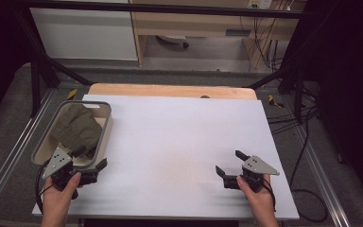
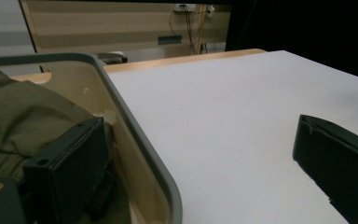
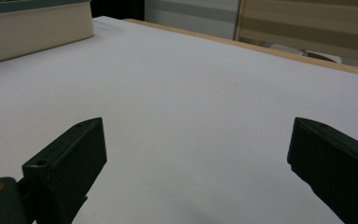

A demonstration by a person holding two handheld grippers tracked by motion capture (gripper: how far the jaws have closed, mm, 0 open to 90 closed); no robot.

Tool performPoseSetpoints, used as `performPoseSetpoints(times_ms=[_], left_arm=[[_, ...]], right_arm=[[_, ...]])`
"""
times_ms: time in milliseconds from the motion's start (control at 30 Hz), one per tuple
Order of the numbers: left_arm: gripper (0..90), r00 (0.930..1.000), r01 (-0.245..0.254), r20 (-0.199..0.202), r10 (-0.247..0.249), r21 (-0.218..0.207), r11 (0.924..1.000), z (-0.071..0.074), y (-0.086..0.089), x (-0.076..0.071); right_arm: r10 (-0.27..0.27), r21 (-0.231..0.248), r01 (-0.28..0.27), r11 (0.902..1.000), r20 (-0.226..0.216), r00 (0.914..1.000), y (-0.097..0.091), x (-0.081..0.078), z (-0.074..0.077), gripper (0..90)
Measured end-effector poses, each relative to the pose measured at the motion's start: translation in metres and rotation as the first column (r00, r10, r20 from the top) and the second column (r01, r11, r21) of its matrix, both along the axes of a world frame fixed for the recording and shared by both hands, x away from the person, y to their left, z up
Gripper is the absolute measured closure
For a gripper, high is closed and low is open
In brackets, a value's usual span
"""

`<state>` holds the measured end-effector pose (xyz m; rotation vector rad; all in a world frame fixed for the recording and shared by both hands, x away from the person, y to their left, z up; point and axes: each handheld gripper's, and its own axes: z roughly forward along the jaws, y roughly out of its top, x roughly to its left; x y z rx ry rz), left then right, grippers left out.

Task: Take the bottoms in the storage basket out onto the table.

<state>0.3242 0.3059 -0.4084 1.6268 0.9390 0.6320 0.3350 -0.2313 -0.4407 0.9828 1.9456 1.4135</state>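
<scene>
White table (image 1: pixel 179 142) is sitting bare while the left hand-held gripper (image 1: pixel 90 163), jaws wide and straddling the basket (image 1: pixel 105 137) rim at 9 o'clock, is needing to dip deeper before pinching the olive cloth (image 1: pixel 78 127); the right hand-held gripper (image 1: pixel 230 163) is idling wide at 4 o'clock.

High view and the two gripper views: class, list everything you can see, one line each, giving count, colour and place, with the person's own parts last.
bin: one, cream with a grey rim, at the table's left side.
cloth: one, olive green, crumpled inside the bin.
white sheet: one, covers most of the table top.
wooden table edge: one strip, light wood, beyond the sheet's far side.
cables: several, black, on the floor to the right.
left gripper: one, black with a grey plate, jaws open astride the bin's near right wall.
right gripper: one, black with a grey plate, jaws open over the bare sheet at near right.
hands: two, each holding a gripper, at the near edge.
</scene>
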Motion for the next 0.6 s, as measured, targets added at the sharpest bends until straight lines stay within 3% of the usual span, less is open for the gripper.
performPoseSetpoints(times_ms=[600], left_arm=[[3.2, 0.9989, -0.047, -0.001, 0.047, 0.012, 0.9988, 0.0016, -0.0024, -0.0003]], right_arm=[[-0.012, -0.004, 0.012, 0.9999, -0.017, 0.9998, 0.0024, -0.0005, 0.0018, 3.7]])
